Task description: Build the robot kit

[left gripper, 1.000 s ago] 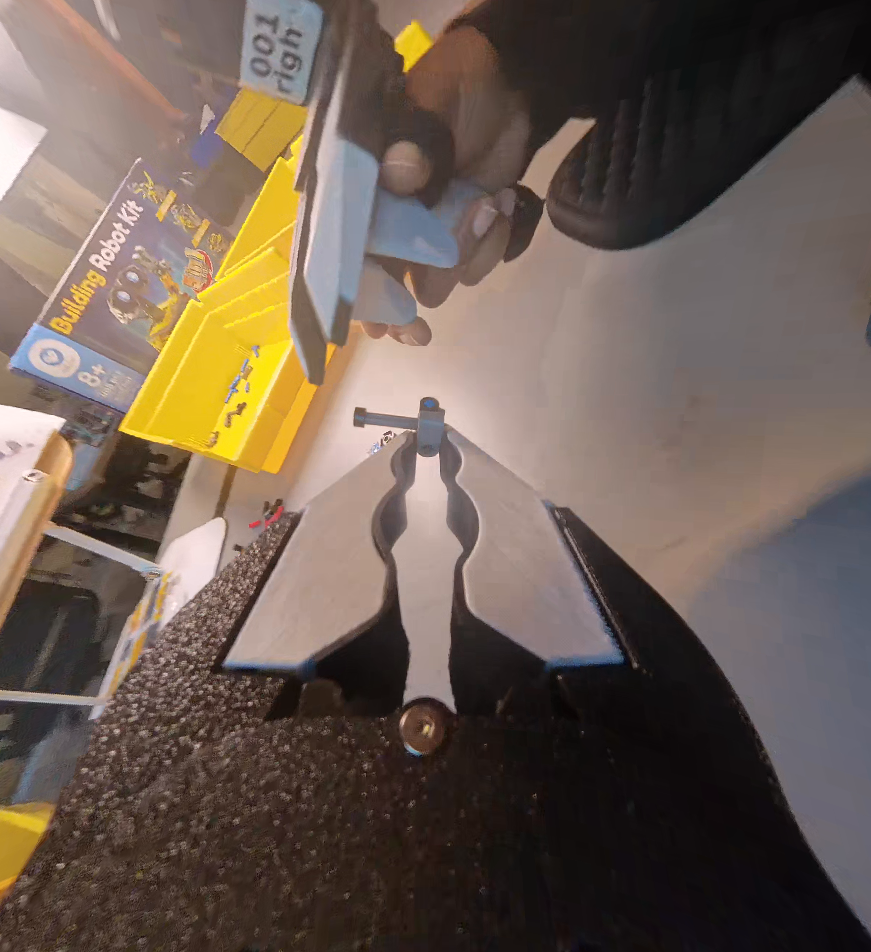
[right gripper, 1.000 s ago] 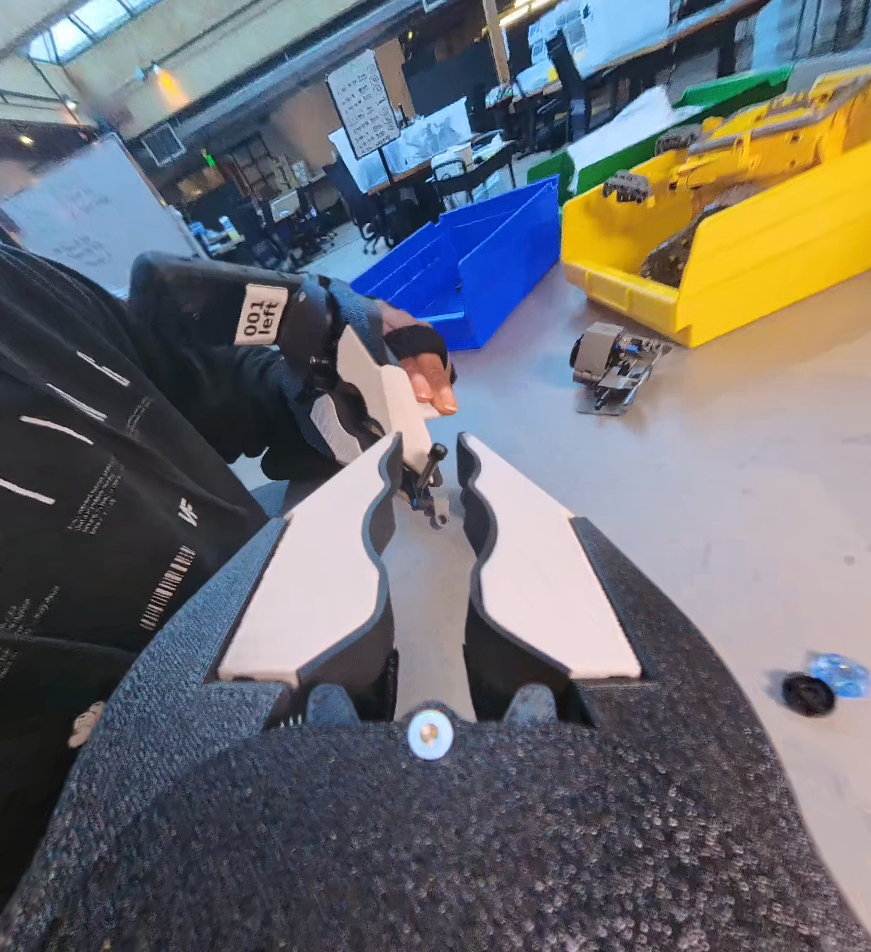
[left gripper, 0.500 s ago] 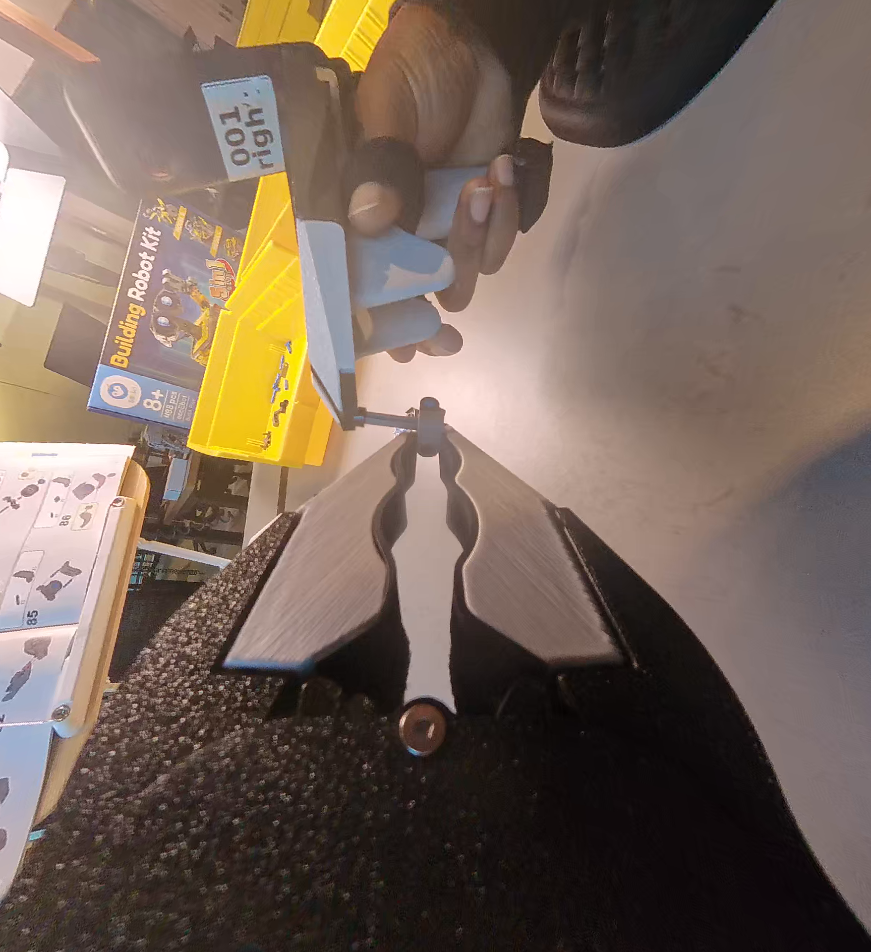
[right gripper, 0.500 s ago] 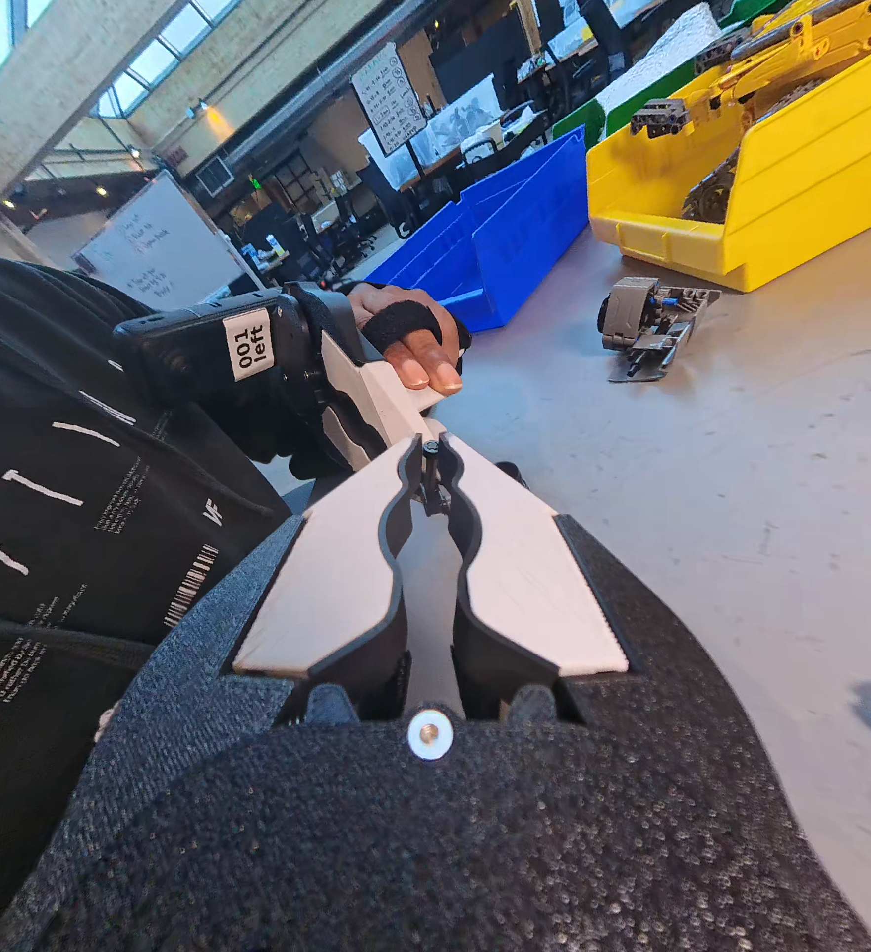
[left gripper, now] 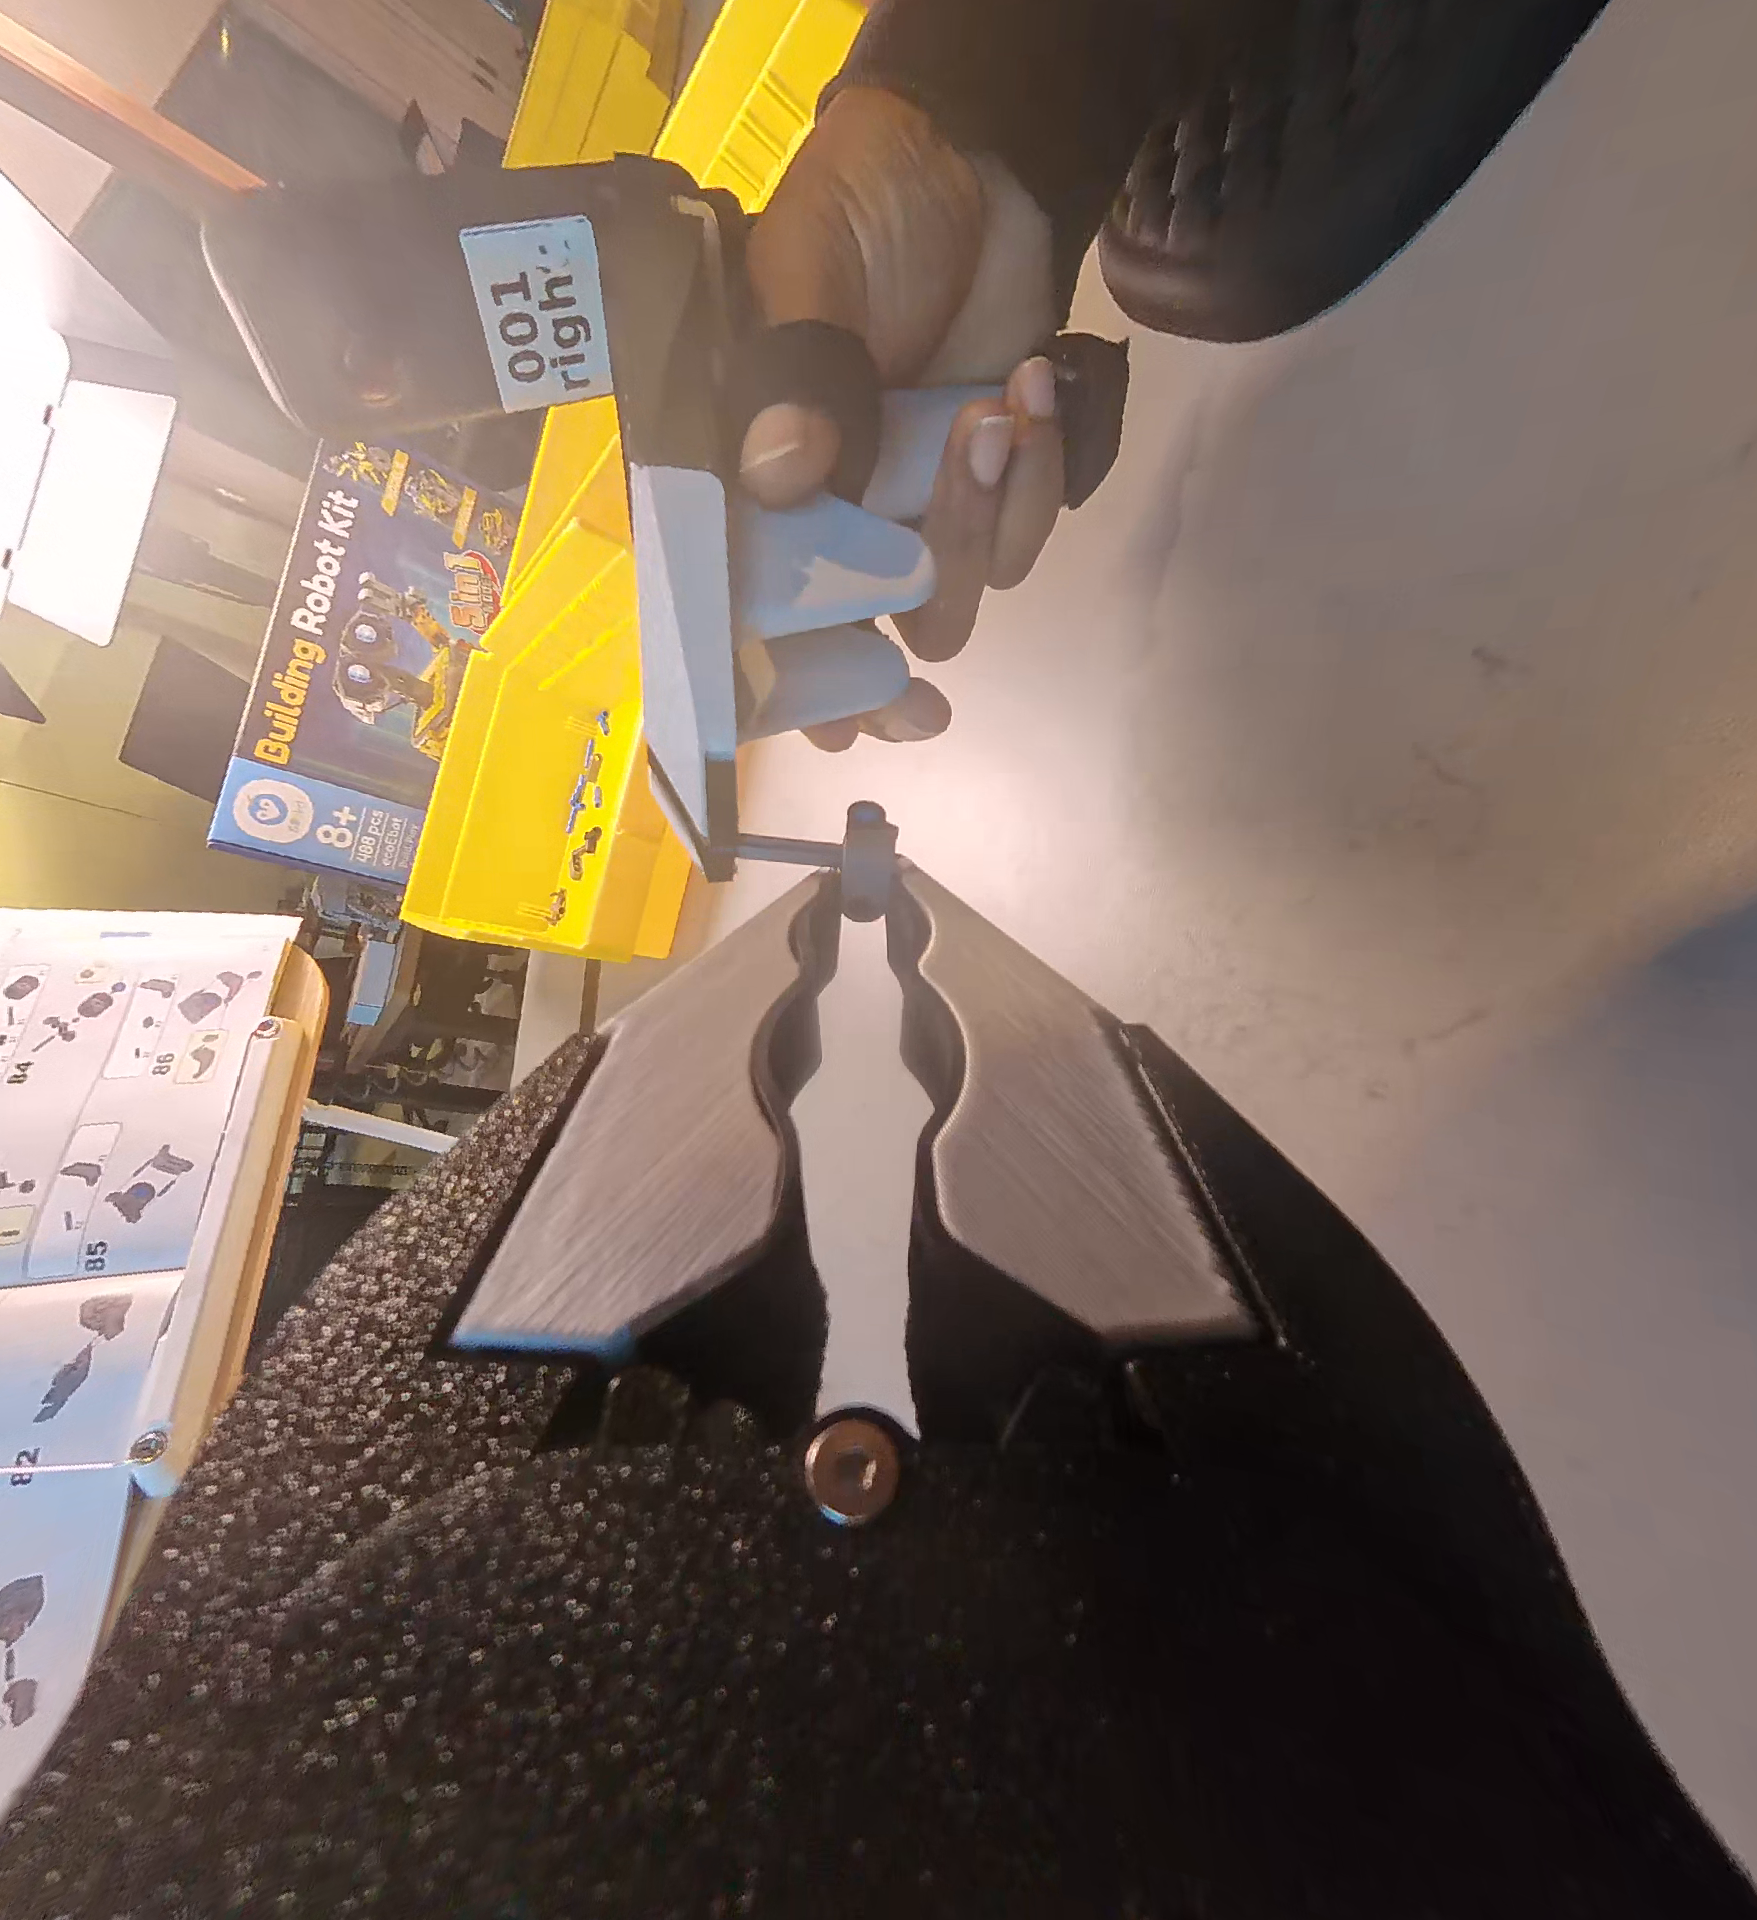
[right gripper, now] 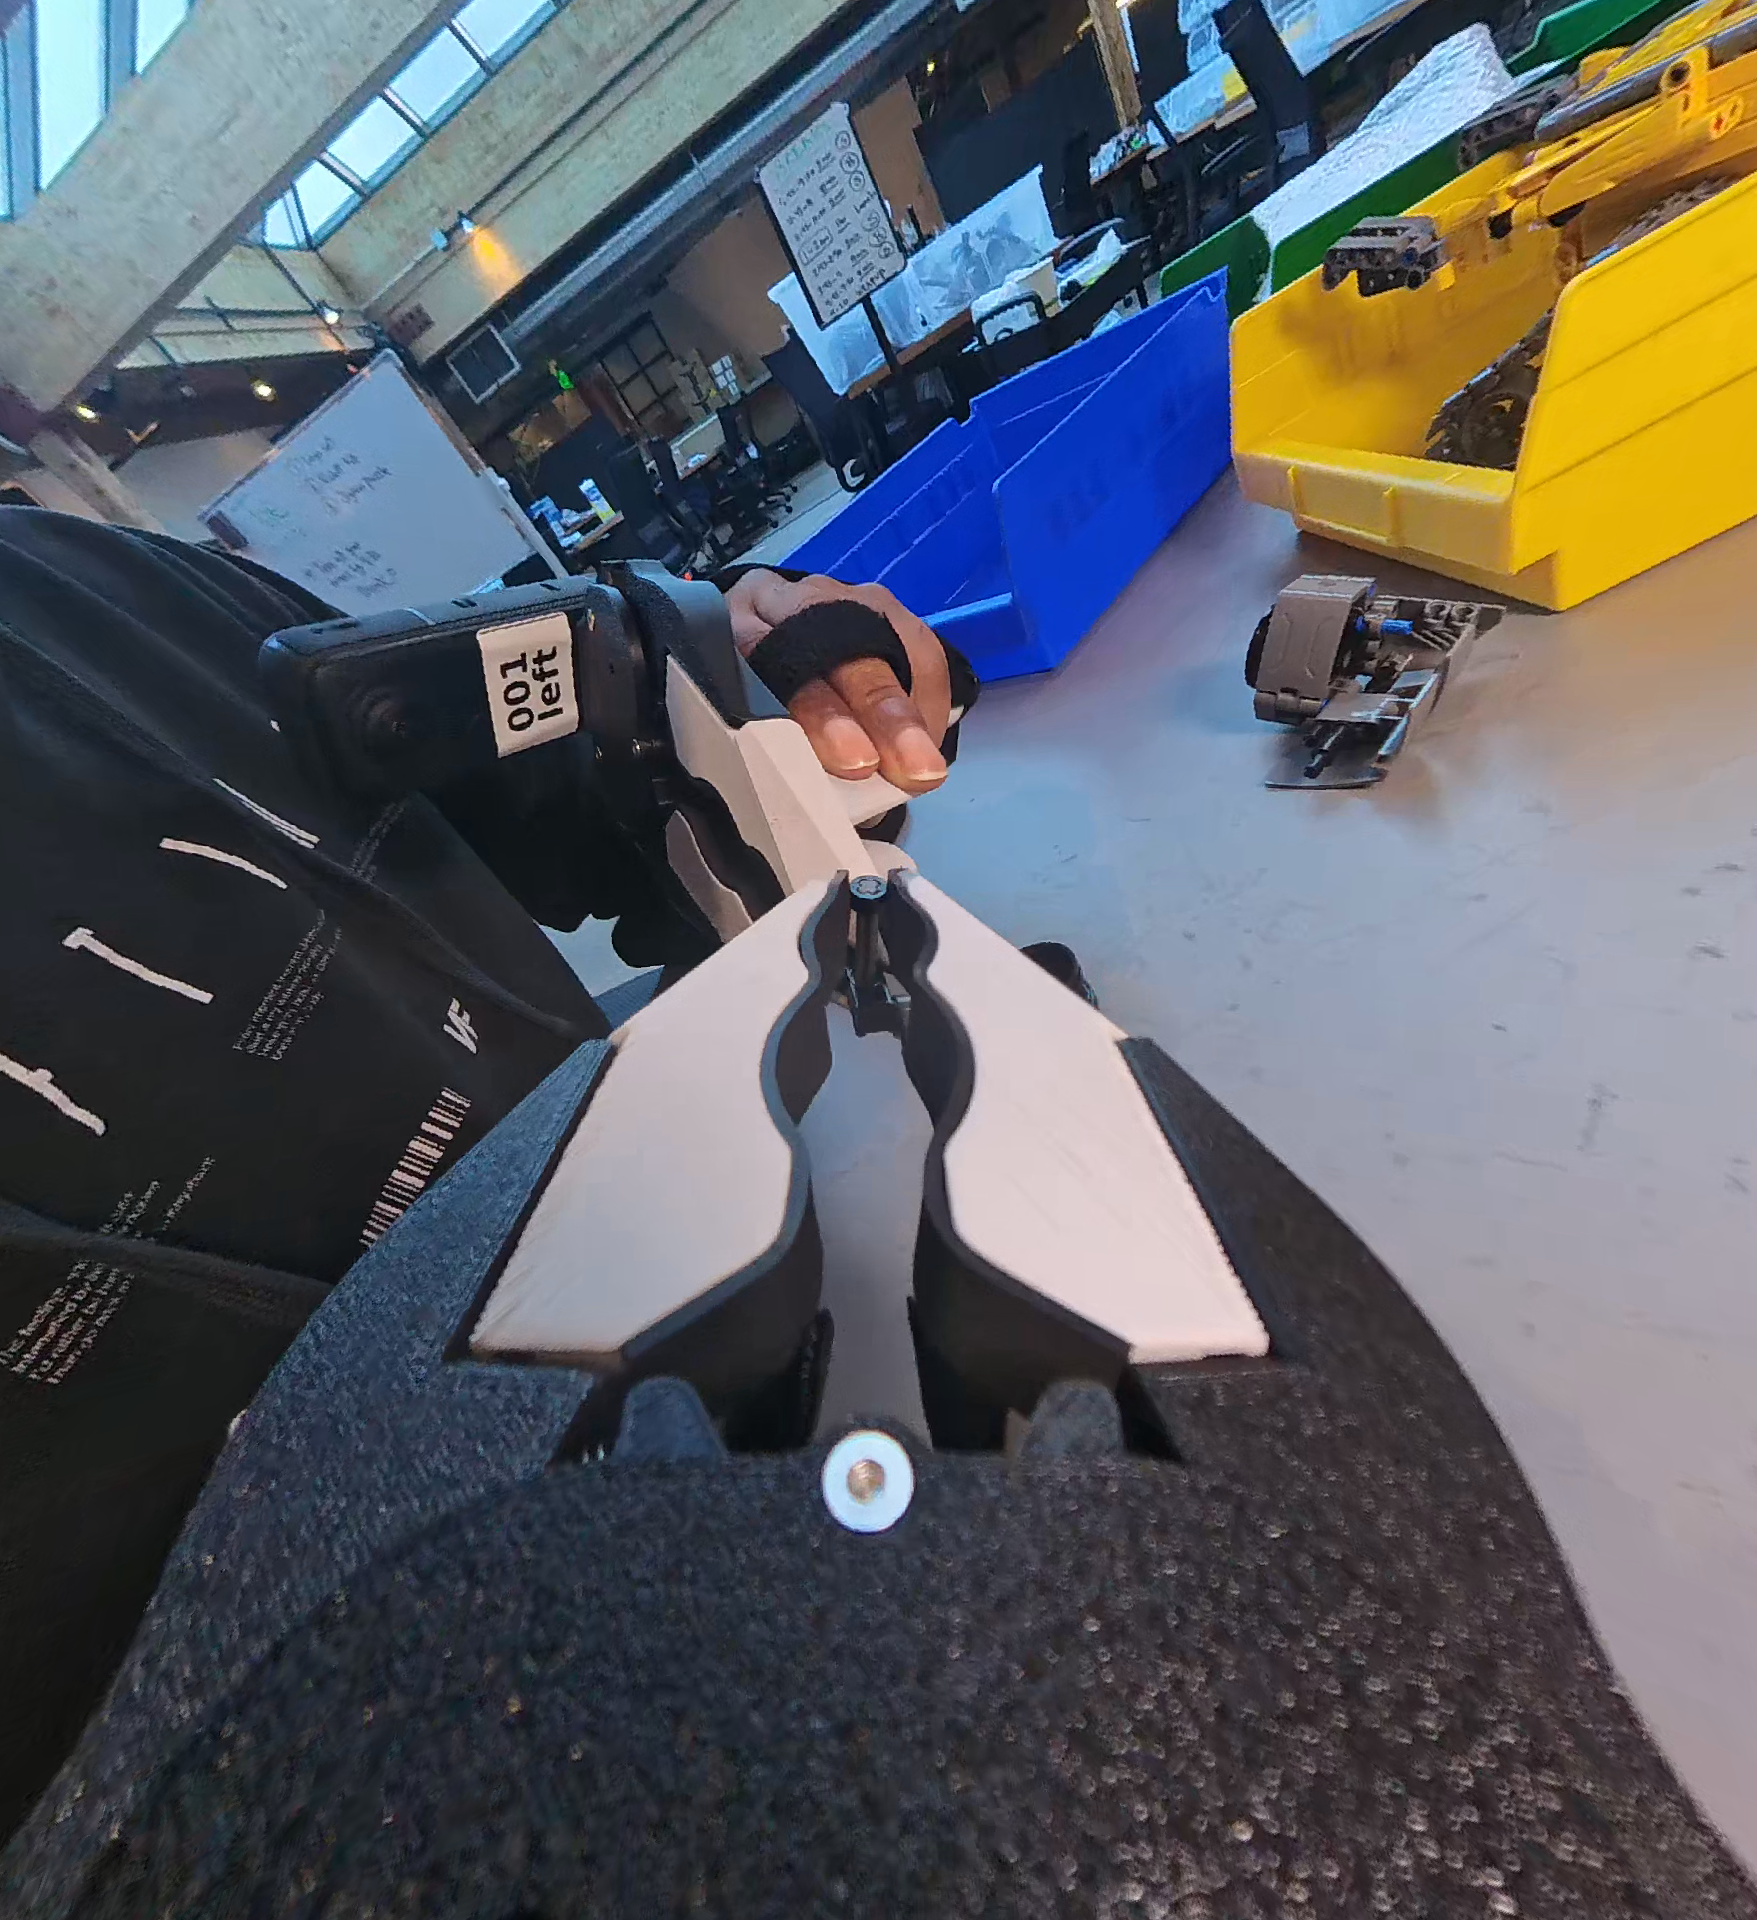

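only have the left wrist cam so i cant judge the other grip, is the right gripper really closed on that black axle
observer: yes, the right gripper is shut on the black axle, with the axle's end at its fingertips.
operator: ok, my left gripper pinches the grey connector. anything loose on the table
observer: a small grey assembly lies there, apart from both grippers.
operator: bins near it
observer: a blue bin, and a yellow bin holding a yellow model.
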Motion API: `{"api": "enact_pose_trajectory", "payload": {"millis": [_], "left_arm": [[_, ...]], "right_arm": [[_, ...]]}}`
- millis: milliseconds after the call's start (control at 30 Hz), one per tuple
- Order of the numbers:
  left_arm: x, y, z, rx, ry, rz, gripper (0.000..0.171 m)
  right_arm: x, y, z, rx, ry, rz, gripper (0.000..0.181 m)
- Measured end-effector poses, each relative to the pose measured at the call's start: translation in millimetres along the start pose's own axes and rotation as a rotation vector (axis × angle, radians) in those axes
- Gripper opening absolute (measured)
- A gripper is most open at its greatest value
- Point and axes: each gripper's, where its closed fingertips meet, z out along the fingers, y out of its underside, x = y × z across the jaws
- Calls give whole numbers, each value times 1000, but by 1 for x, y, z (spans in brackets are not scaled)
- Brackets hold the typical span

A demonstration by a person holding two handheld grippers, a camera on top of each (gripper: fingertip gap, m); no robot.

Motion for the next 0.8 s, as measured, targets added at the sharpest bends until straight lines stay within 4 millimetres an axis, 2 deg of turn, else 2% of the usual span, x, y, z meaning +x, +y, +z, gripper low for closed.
{"api": "enact_pose_trajectory", "payload": {"millis": [300,367,433,500,633,733,800], "left_arm": [[6,-4,-5,9,54,-32,7],[3,-3,-7,7,56,-44,6],[4,-4,-7,15,72,-83,6],[10,-4,-7,11,99,-64,6],[20,-1,-2,27,174,-135,7],[14,-2,-1,68,196,-254,7],[8,-8,-5,124,223,-363,7]], "right_arm": [[-6,7,3,-2,-71,81,6],[-6,17,7,-42,-65,71,7],[-7,16,7,-15,-69,73,6],[-8,23,7,-54,-68,78,6],[-4,34,5,-145,-83,161,6],[-1,26,2,-124,-41,54,8],[-6,19,-1,-97,-29,-62,26]]}}
